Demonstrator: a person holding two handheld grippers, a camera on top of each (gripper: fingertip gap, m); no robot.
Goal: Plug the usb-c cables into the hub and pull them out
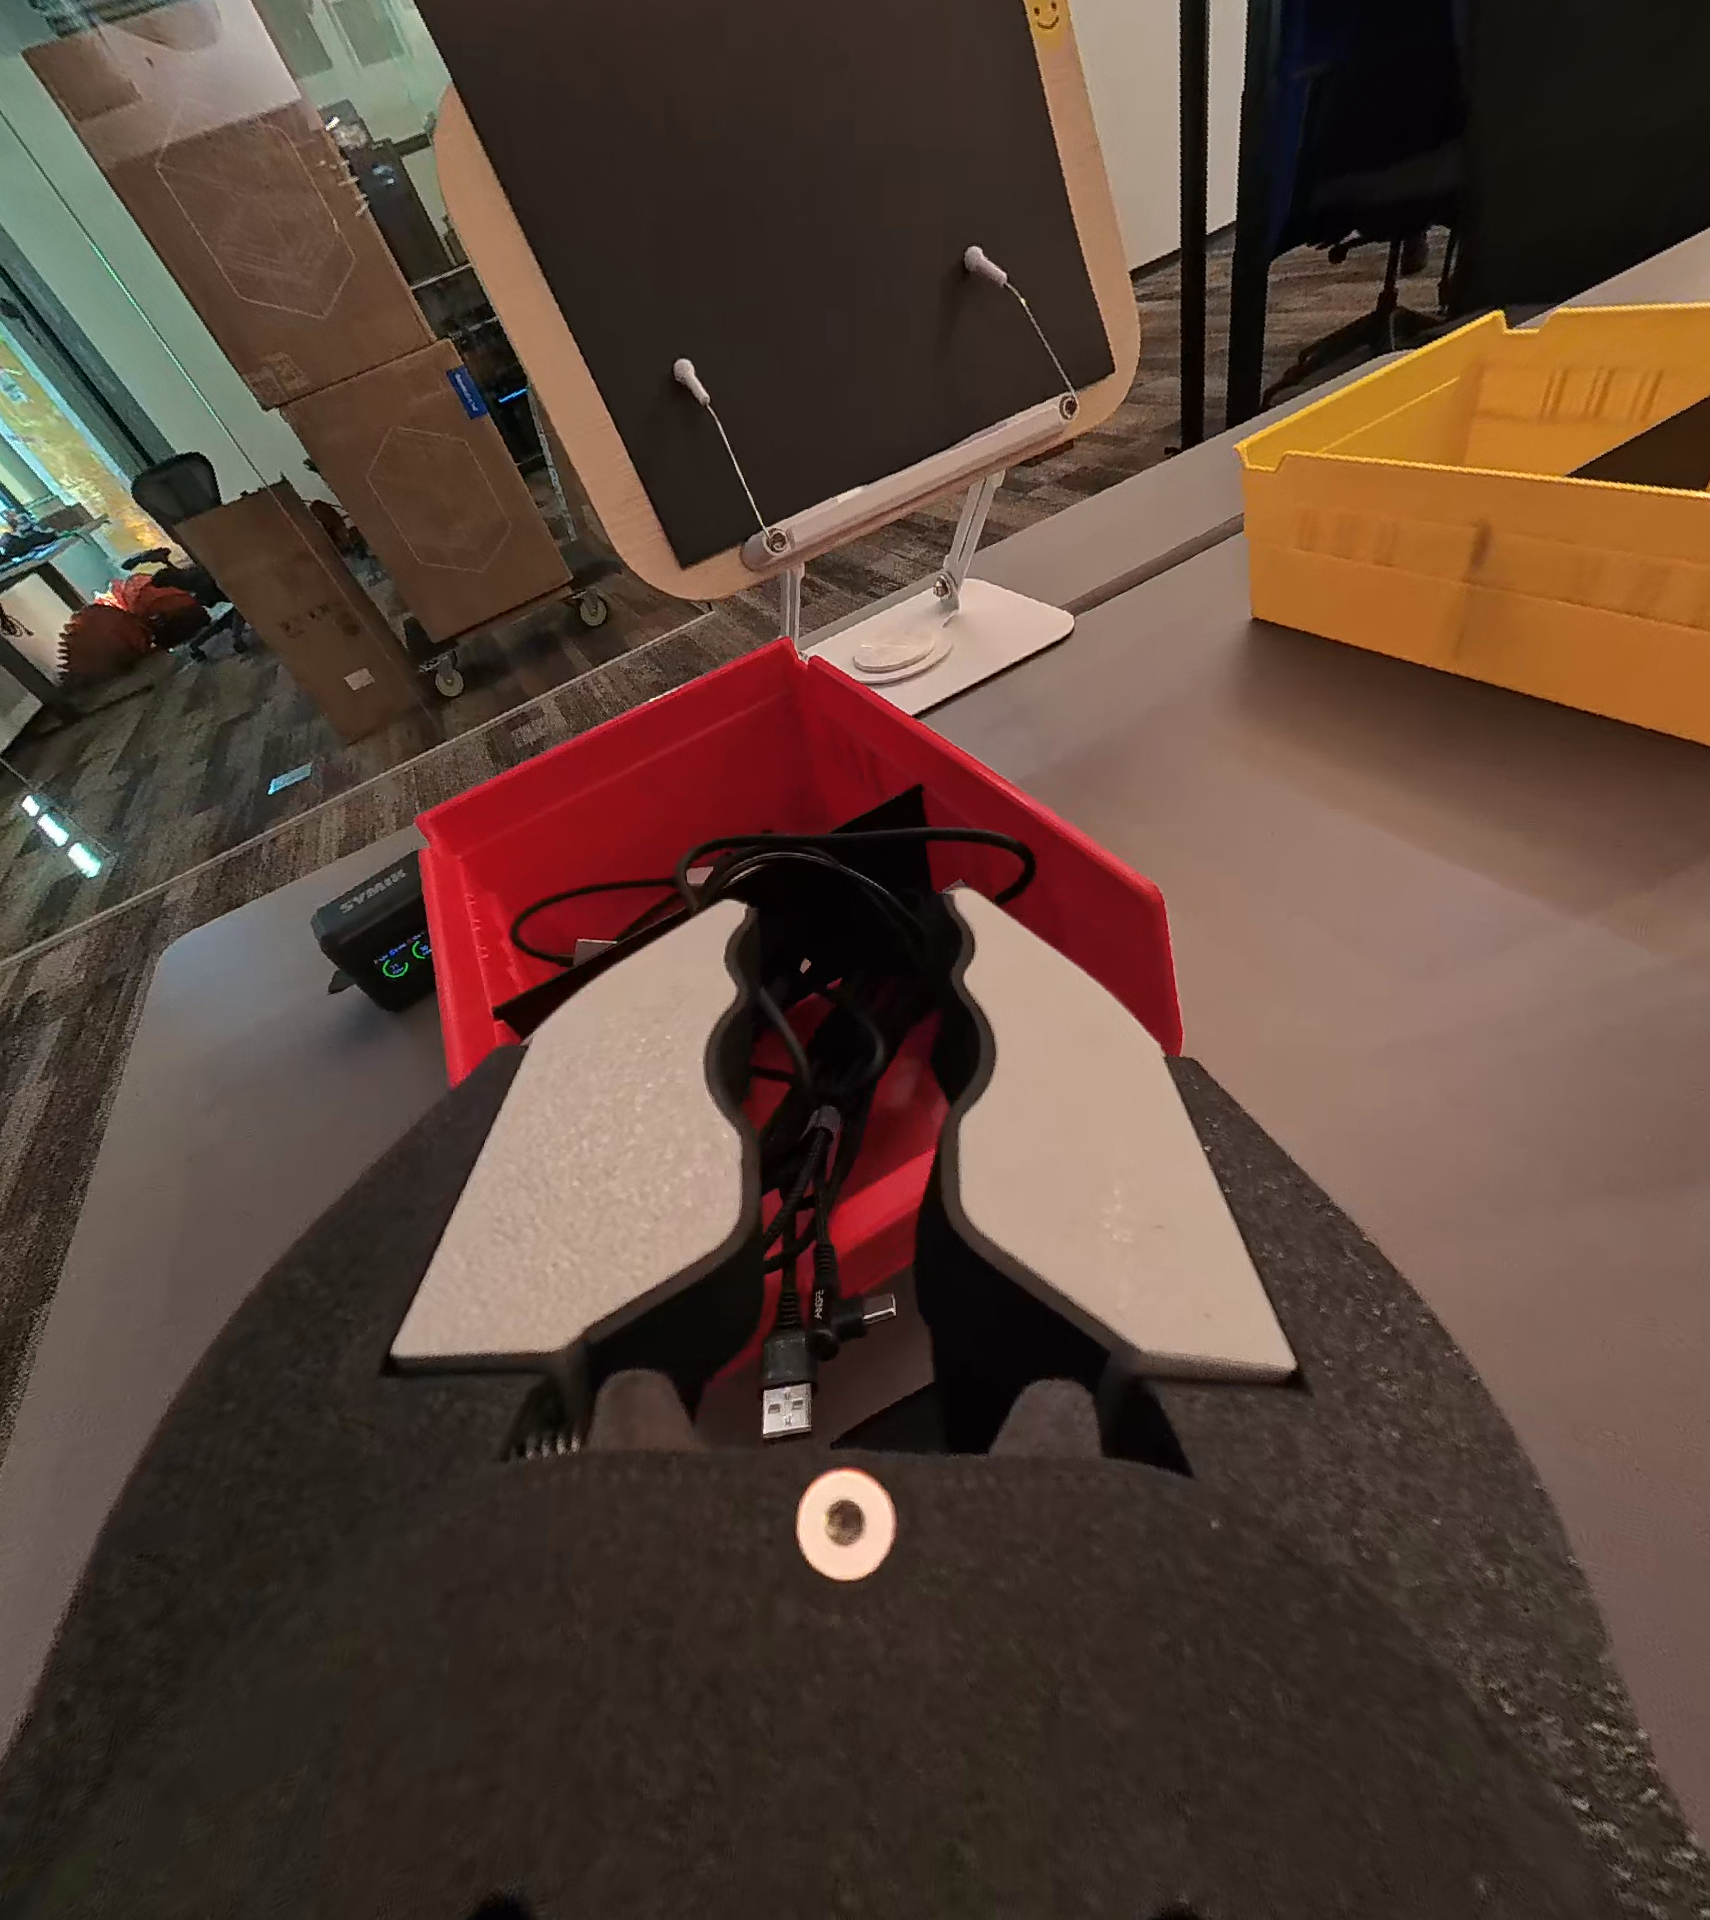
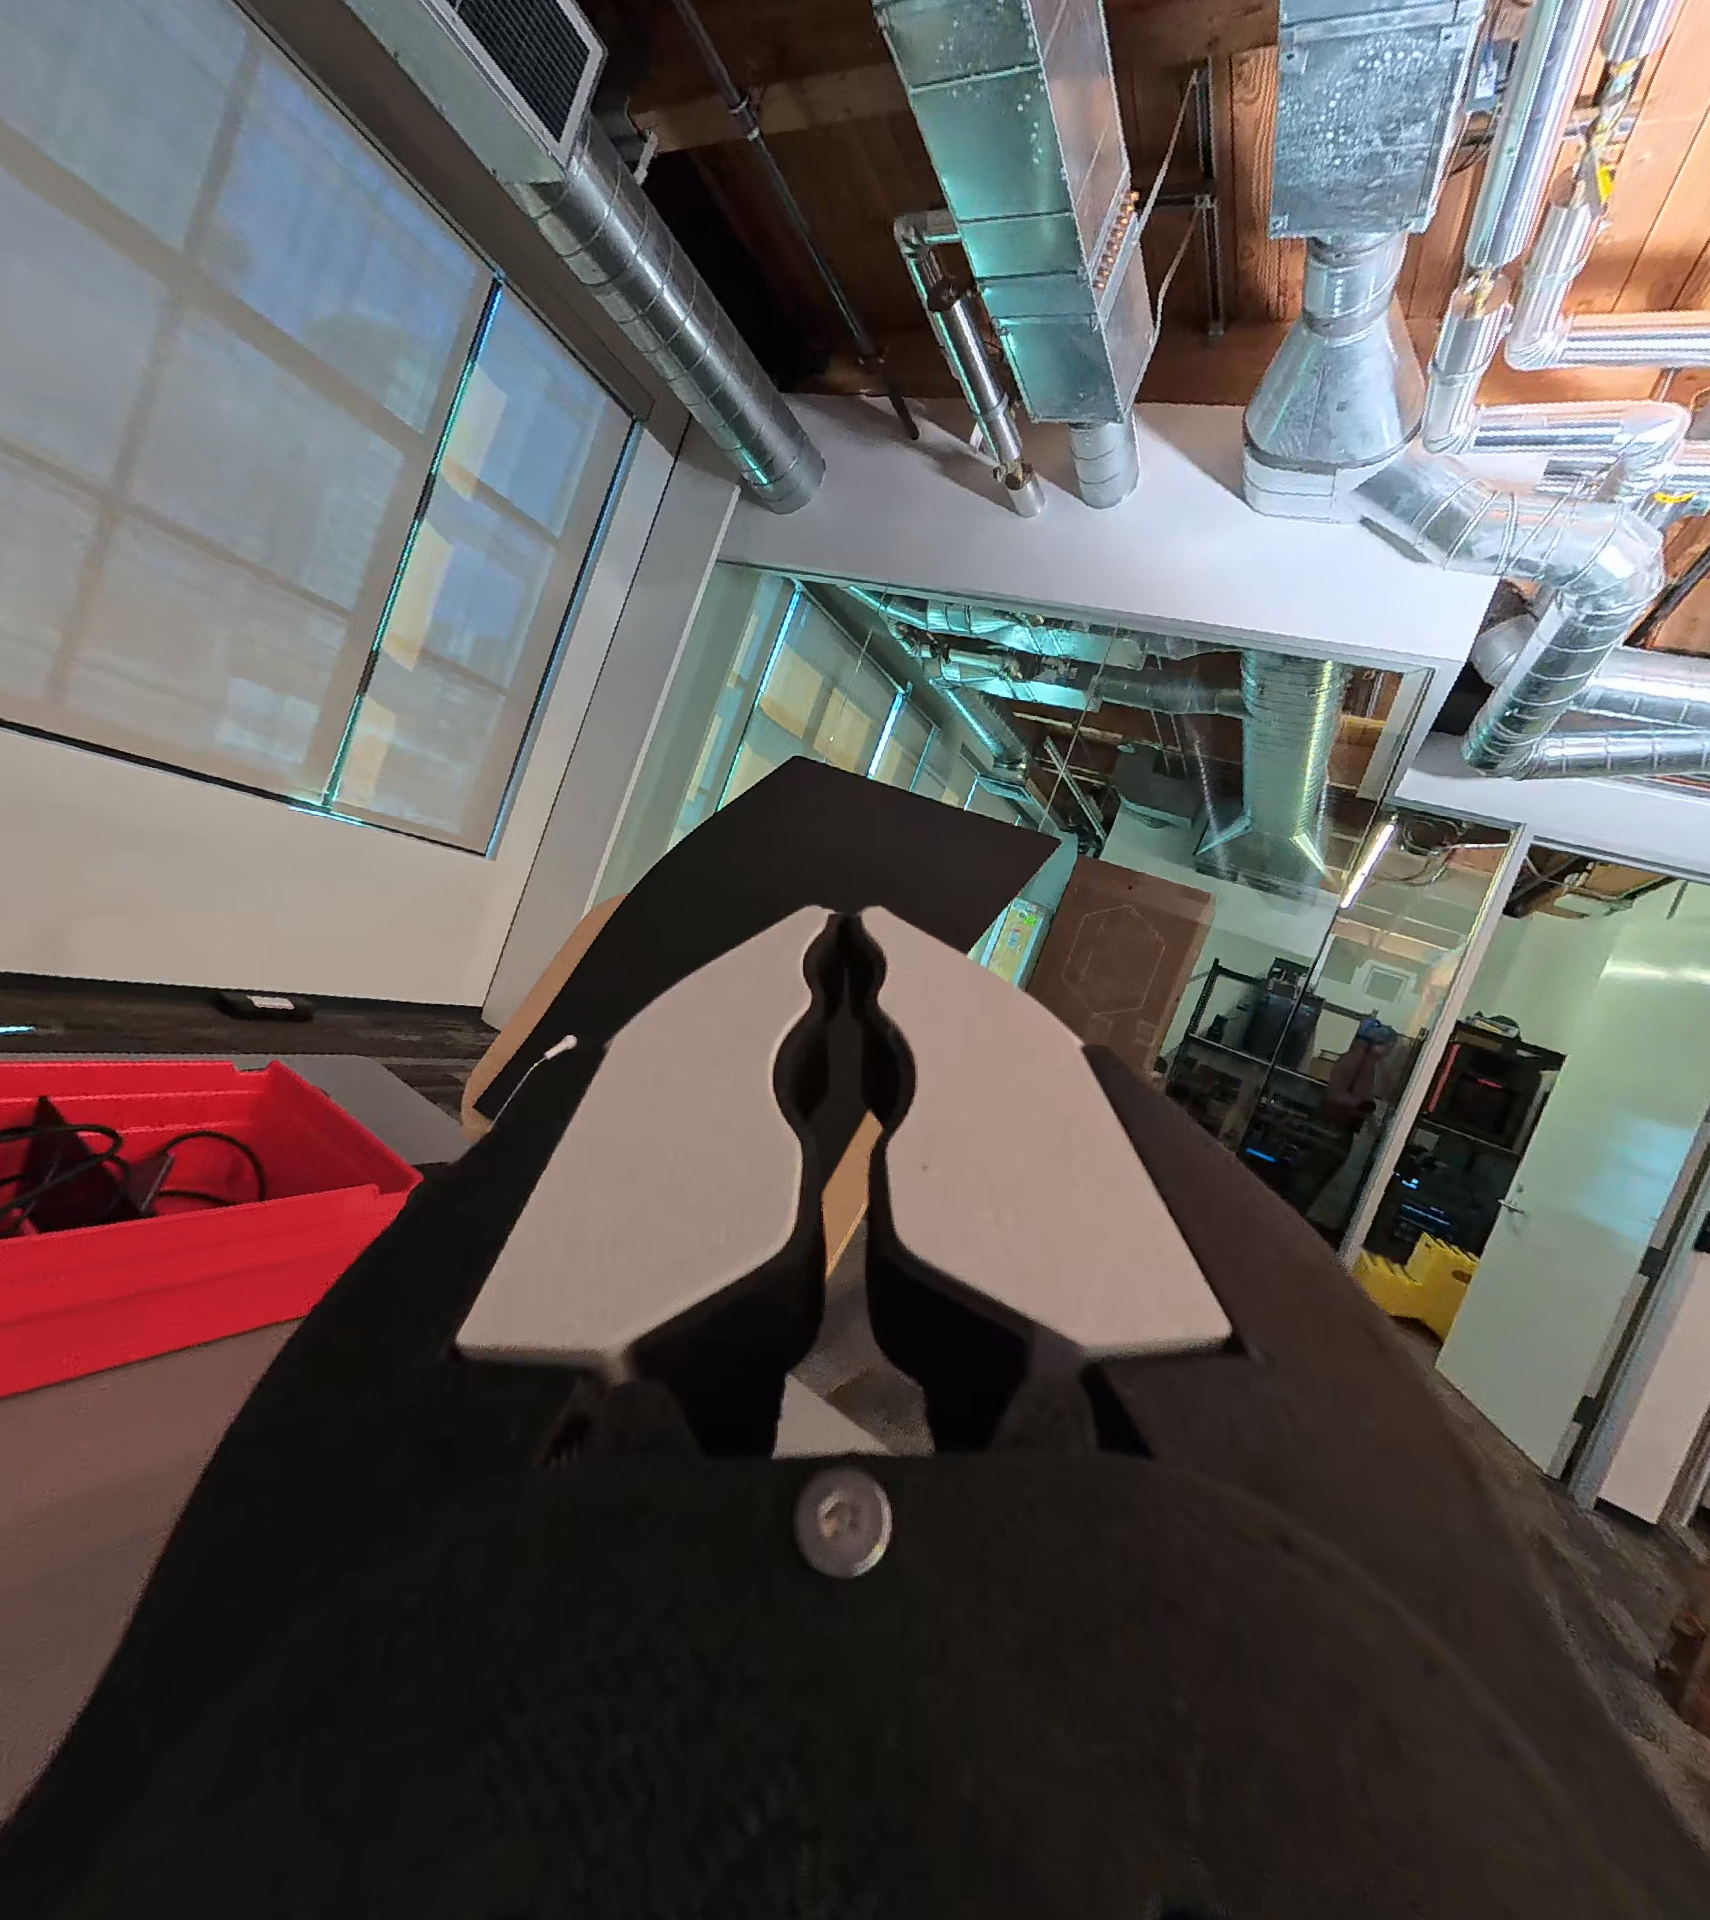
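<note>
My left gripper (image 1: 849, 914) hangs over the red bin (image 1: 622, 790) and is shut on a bundle of black cables (image 1: 830, 1143) that fills the space between its fingers. A USB-A plug (image 1: 786, 1405) and an angled plug (image 1: 872, 1314) dangle from the bundle near the gripper's base. More cable loops lie in the bin. A black device with a lit display (image 1: 378, 940) sits just left of the bin. My right gripper (image 2: 849, 916) is shut, with its tips touching and nothing seen between them. It points up and away from the red bin (image 2: 155, 1268), which lies to its left.
A yellow bin (image 1: 1516, 582) stands at the far right of the grey table (image 1: 1350, 987). A tilted black board on a white stand (image 1: 778, 260) stands behind the red bin and also shows ahead of the right gripper (image 2: 830, 842). The table edge runs along the left. Spacing between my two grippers at the tips: around 55 centimeters. The angled plug (image 1: 872, 1314) is closer to my left gripper, around 9 centimeters from its tips; the right tips are 60 centimeters off.
</note>
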